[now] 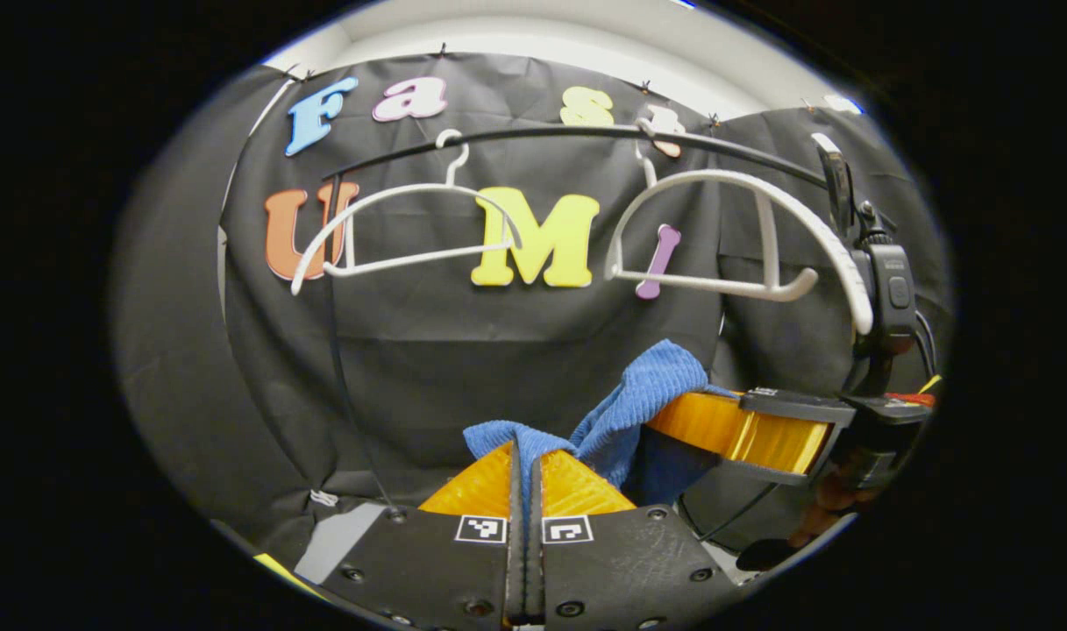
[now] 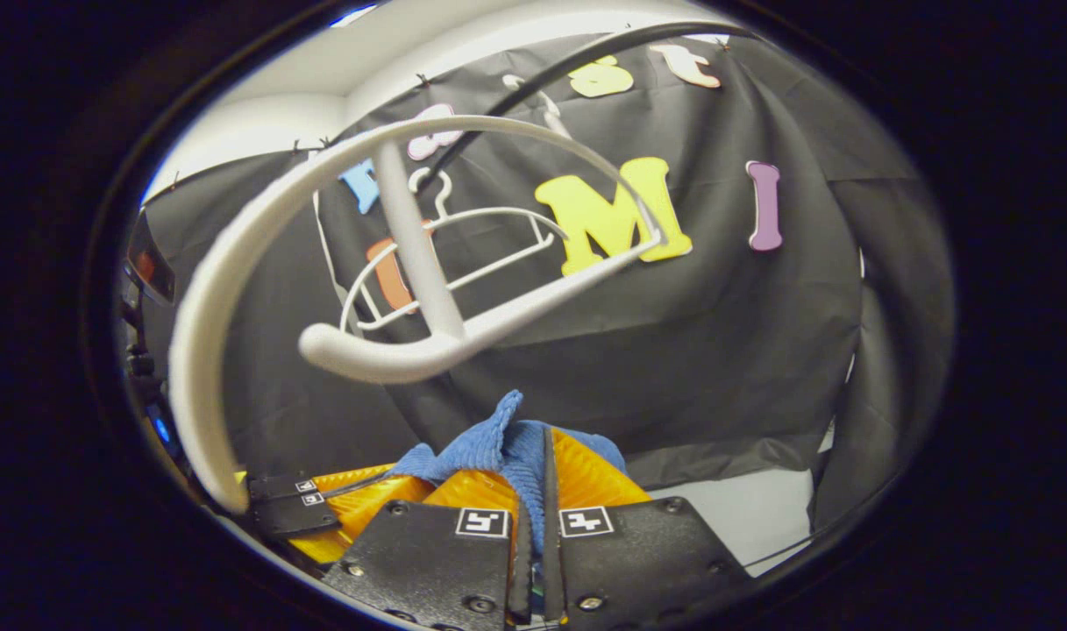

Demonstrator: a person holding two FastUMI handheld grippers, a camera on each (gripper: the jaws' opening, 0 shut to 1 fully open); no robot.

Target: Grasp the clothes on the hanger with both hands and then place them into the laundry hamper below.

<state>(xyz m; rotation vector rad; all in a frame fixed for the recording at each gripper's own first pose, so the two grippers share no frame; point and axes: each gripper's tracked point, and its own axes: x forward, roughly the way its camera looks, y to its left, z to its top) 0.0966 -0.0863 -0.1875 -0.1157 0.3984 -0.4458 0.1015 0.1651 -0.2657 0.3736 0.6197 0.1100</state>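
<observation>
A blue ribbed cloth (image 1: 638, 394) hangs between my two grippers, below the hangers. My left gripper (image 1: 524, 456) is shut on one end of it, orange fingers pressed together with blue fabric sticking out above the tips. The right gripper (image 1: 673, 412) comes in from the right of the left gripper view, clamped on the other end. In the right gripper view the right gripper (image 2: 542, 443) is shut on the blue cloth (image 2: 489, 438), and the left gripper (image 2: 384, 478) lies low at the left. A bare white hanger (image 1: 743, 237) hangs on the black rail (image 1: 568, 133) just above.
A second bare white hanger (image 1: 410, 228) hangs further left on the rail. The near white hanger (image 2: 366, 289) looms close over the right gripper. A hand (image 1: 827, 508) holds the right gripper's handle. Pale floor (image 2: 743, 508) shows low right.
</observation>
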